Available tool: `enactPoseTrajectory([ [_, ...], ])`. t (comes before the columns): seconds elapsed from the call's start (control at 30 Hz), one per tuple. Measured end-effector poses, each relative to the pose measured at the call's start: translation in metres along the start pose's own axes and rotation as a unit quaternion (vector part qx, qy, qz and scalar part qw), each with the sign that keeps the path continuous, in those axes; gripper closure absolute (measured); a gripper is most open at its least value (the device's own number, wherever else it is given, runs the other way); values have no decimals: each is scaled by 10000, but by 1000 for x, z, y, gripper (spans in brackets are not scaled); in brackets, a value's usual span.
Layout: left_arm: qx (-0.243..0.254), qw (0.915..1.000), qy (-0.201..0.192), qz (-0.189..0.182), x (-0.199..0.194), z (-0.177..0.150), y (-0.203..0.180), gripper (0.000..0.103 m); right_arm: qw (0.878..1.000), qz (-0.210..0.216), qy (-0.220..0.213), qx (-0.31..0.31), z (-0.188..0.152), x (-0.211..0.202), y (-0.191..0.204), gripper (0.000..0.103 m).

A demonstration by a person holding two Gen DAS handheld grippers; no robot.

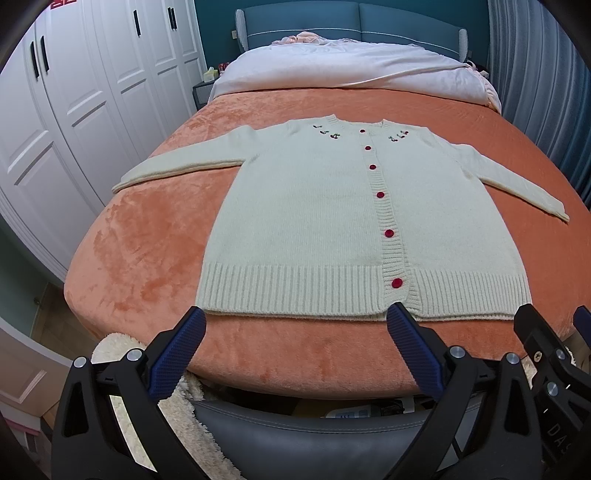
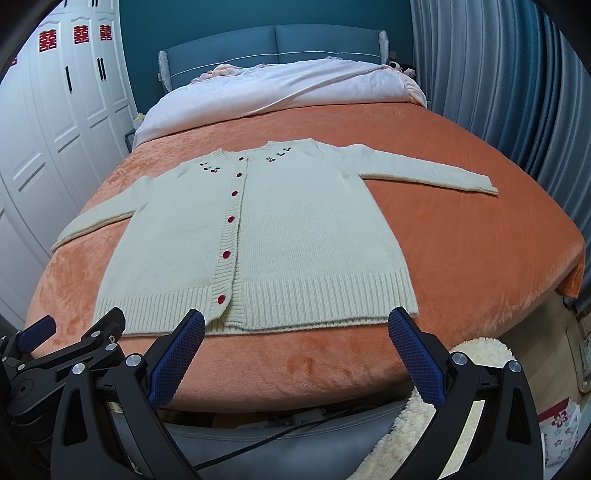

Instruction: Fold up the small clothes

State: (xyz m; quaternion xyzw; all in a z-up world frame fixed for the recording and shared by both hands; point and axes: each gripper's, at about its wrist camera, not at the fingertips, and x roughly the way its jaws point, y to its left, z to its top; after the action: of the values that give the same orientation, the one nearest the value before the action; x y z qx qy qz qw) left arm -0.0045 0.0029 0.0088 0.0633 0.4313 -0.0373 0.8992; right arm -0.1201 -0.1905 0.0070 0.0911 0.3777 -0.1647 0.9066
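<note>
Cardigan [image 1: 314, 221], one, lies flat on the bed's orange blanket [image 1: 155, 258], both sleeves spread, with seven red buttons, possibly more at the blurred neckline. Left claw [image 1: 295, 321] and right claw [image 2: 295, 323] hover released at its hem.

— What's the room like?
— A bedroom. The bed [image 1: 155, 229] carries an orange plush blanket [image 2: 461, 229], with a white duvet [image 1: 351, 66] bunched toward the blue padded headboard [image 2: 273, 48].
— And the walls?
— Teal wall [image 2: 207, 22] behind the headboard. White panelled wardrobe doors [image 1: 85, 74] with dark handles run down the left side; red paper double-happiness cutouts [image 2: 81, 35] are stuck high on them.
— Any window?
— Only blue-grey curtains [image 2: 491, 74] hanging along the right side.
— The floor?
— Wood-toned, with a fluffy cream rug [image 2: 480, 350] at the foot of the bed. A small bedside table [image 1: 202, 92] stands beside the headboard, a tissue box [image 1: 209, 75] on top.
</note>
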Motion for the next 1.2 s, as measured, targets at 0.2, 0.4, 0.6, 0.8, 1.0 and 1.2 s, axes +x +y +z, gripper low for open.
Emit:
enactPoseTrajectory([
  [0.2, -2, 10000, -1, -8, 0, 0, 0, 8, 10000, 3, 5, 3, 0, 0, 0, 5],
  [0.4, 2, 10000, 6, -3, 1, 0, 0, 8, 10000, 4, 13, 6, 0, 1, 0, 5],
  [0.6, -5, 10000, 41, -5, 4, -3, -2, 8, 10000, 0, 44, -2, -2, 0, 2, 5],
  [0.8, -6, 10000, 82, -7, 8, -4, 0, 8, 9999, -14, 113, -2, -5, 8, 3, 5],
  [1.0, -5, 9999, 156, -43, 15, -4, 0, 8, 9998, 27, 202, -45, -4, 15, 4, 5],
  [1.2, -152, 9994, 52, -322, 23, 6, 8, 5, 9980, 592, 140, 191, 13, 34, -31, 5],
])
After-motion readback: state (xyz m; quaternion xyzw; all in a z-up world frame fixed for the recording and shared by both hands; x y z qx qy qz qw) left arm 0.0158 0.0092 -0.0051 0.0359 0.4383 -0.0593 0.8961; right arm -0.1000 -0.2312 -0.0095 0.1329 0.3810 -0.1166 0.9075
